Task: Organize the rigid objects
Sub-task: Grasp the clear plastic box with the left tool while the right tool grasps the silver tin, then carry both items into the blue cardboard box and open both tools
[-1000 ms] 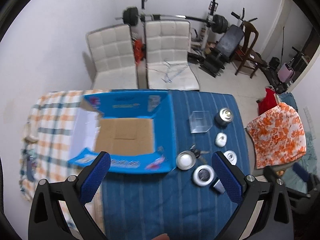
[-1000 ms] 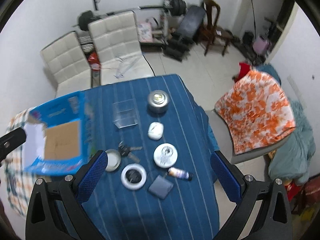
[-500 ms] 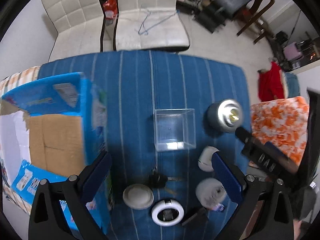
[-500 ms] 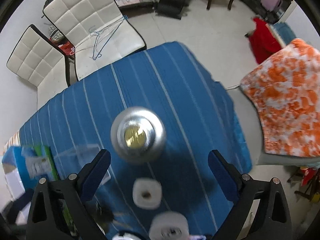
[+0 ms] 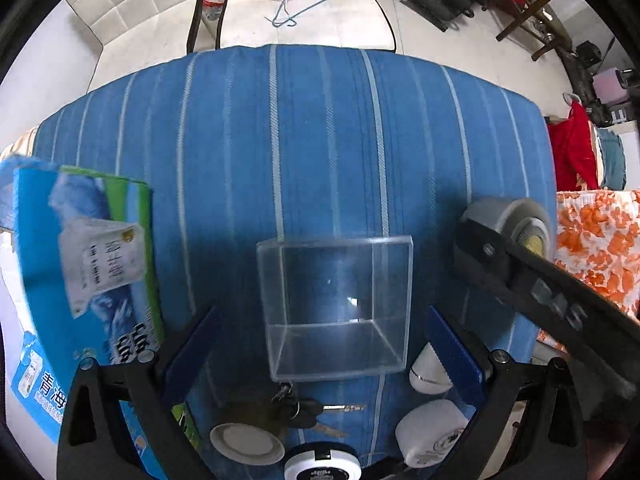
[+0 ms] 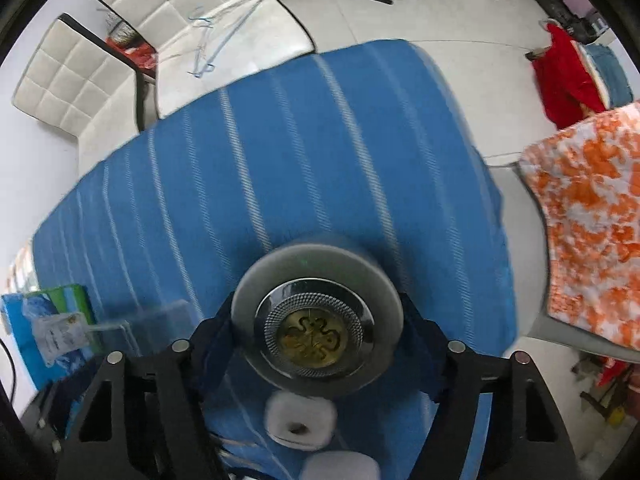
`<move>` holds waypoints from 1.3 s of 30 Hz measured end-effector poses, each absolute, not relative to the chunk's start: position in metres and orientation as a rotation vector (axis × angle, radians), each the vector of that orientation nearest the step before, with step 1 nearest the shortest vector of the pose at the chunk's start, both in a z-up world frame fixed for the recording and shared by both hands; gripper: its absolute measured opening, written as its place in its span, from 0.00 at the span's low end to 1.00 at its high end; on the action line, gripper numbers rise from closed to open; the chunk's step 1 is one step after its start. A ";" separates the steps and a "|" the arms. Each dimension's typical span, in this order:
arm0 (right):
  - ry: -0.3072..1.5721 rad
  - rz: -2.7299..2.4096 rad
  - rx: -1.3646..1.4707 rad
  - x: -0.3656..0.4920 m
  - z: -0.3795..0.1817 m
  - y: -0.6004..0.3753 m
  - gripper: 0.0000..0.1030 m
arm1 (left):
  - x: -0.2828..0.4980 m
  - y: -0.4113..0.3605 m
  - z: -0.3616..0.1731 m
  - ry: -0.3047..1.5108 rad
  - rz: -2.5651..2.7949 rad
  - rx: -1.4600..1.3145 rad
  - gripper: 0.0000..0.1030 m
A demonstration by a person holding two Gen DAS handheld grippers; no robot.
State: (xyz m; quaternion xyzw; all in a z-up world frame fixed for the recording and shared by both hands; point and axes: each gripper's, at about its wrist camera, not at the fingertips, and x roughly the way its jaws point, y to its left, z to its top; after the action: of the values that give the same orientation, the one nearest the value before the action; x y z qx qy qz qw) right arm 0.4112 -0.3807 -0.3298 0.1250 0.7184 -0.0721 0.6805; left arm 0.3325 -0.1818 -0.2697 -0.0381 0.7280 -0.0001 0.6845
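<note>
- The table wears a blue cloth with pale stripes; white padded chairs stand past its far edge.
- The left claw points straight down with its blue pads spread wide, one on each side of a clear plastic box; neither pad touches the box walls, so this claw is open and holds nothing.
- The clear box sits upright near the middle of the table, its open top facing up.
- Just on the near side of the box lies a bunch of keys, and nearer the near edge a round white lid and a black-and-white ring-shaped tin.
- Two small white containers sit beside the left claw's right pad.
- A blue cardboard carton stands at the table's left side, its printed flap raised.
- The right claw points straight down over a grey round tin with a chromed, gold-centred top, which stands toward the table's right edge.
- Its jaws have just been closing, with the tin between them; the pads sit tight against the tin's sides, but the blur keeps me from telling whether they press on it.
- In the left wrist view the right claw's black arm crosses in front of that tin.
- An orange-and-white cloth drapes over something off the right edge.
</note>
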 end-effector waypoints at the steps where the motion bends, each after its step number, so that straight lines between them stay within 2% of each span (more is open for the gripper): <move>1: 1.613 -0.161 0.277 0.411 -0.331 -0.382 0.73 | 0.335 -0.183 -0.272 1.633 0.002 -0.080 1.00; 3: 1.617 -0.157 0.270 0.411 -0.332 -0.384 0.73 | 0.339 -0.184 -0.278 1.639 0.005 -0.079 1.00; 5: 1.629 -0.169 0.230 0.413 -0.332 -0.378 0.73 | 0.341 -0.186 -0.284 1.644 0.004 -0.075 0.95; 6: 1.633 -0.176 0.214 0.413 -0.333 -0.376 0.73 | 0.342 -0.186 -0.286 1.650 0.002 -0.073 0.84; 7: 1.642 -0.187 0.198 0.413 -0.335 -0.372 0.73 | 0.342 -0.187 -0.291 1.661 0.001 -0.067 0.70; 8: 1.660 -0.196 0.195 0.413 -0.340 -0.371 0.72 | 0.343 -0.188 -0.298 1.681 -0.007 -0.058 0.63; 9: 1.670 -0.199 0.201 0.413 -0.344 -0.370 0.73 | 0.343 -0.188 -0.302 1.690 -0.014 -0.055 0.60; 16: 1.631 -0.226 0.182 0.409 -0.348 -0.364 0.71 | 0.340 -0.180 -0.301 1.632 -0.020 -0.054 0.59; 24: 1.560 -0.225 0.163 0.387 -0.314 -0.366 0.71 | 0.326 -0.168 -0.269 1.550 -0.015 -0.034 0.59; 31: 1.424 -0.147 0.160 0.344 -0.230 -0.340 0.71 | 0.294 -0.154 -0.210 1.431 -0.050 -0.054 0.59; 39: 1.295 0.049 0.186 0.298 -0.133 -0.231 0.71 | 0.266 -0.095 -0.120 1.258 -0.033 -0.067 0.59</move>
State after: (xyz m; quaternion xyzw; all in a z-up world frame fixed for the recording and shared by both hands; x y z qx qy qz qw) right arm 0.2980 -0.2313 -0.1327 0.0865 0.6024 0.0228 0.7932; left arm 0.2656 -0.0953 -0.1202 -0.0313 0.5883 -0.0154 0.8079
